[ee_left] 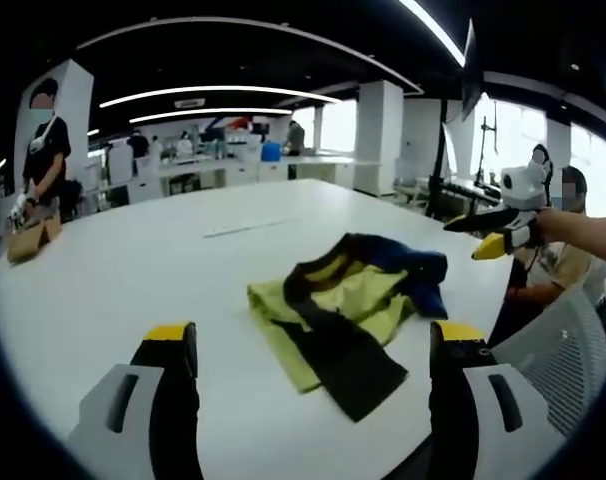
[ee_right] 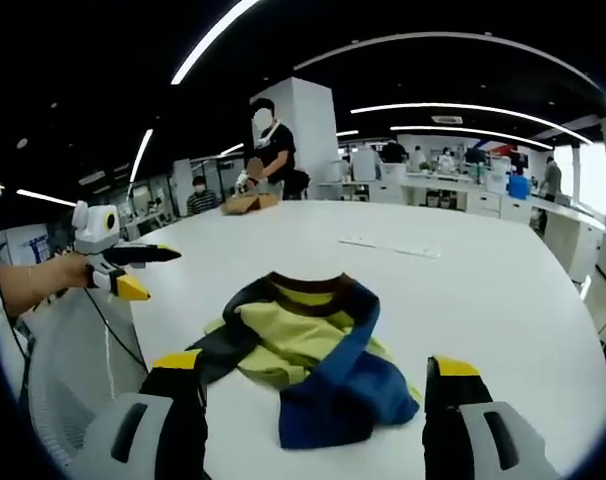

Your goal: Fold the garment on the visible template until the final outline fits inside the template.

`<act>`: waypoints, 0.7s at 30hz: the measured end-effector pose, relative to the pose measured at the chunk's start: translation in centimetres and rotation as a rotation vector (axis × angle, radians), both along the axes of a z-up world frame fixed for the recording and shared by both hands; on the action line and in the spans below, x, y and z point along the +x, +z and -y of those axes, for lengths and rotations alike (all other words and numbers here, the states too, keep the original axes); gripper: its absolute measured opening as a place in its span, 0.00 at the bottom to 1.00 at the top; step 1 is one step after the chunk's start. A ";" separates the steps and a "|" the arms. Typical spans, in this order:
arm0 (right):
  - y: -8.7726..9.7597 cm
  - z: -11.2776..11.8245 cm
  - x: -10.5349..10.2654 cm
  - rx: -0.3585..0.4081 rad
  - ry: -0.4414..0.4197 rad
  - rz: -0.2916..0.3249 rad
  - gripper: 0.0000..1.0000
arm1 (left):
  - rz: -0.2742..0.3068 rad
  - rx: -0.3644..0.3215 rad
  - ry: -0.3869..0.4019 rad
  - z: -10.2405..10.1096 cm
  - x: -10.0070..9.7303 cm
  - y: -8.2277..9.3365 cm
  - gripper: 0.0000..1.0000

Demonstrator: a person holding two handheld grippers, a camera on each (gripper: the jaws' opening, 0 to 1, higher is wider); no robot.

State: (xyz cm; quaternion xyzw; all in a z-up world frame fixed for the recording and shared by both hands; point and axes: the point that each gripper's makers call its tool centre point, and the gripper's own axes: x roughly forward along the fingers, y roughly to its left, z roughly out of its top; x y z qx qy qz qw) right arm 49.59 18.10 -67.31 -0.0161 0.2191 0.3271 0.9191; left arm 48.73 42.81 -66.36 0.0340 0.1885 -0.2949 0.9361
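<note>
Table (ee_left: 133, 270): white, wide, far edge cut off. Garment (ee_left: 348, 300): yellow, black and blue, crumpled mid-table, folds hiding its outline; template not discernible. Left gripper (ee_left: 313, 345): jaws wide apart, holding nothing. Right gripper (ee_right: 313, 375): likewise, above garment's near edge.

Garment (ee_right: 313, 365): soft matt cloth, crumpled, yellow-green, black and blue panels, brown ribbed collar; table (ee_left: 133, 270): smooth white top, faint satin sheen; left gripper (ee_left: 313, 350) and right gripper (ee_right: 313, 380): matt black jaws, yellow tips, light grey plastic housings; brown paper bag (ee_left: 33, 238): matt.
</note>
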 end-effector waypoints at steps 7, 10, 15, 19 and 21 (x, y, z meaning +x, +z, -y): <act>0.1 0.2 0.4 0.000 -0.009 -0.002 0.83 | -0.001 -0.004 0.000 -0.8 0.8 -0.5 0.88; 0.1 0.2 0.6 0.002 -0.012 -0.002 0.79 | 0.003 -0.003 -0.001 -0.9 1.1 -0.5 0.86; 0.2 0.1 1.2 0.012 -0.009 -0.004 0.74 | 0.006 0.002 -0.012 -0.6 1.4 -0.4 0.85; 0.0 0.1 1.7 0.006 -0.011 -0.010 0.69 | -0.002 0.000 -0.013 -0.4 1.7 -0.7 0.82; -0.1 0.2 1.9 0.004 -0.016 -0.012 0.62 | -0.010 -0.009 -0.011 -0.4 1.9 -0.9 0.79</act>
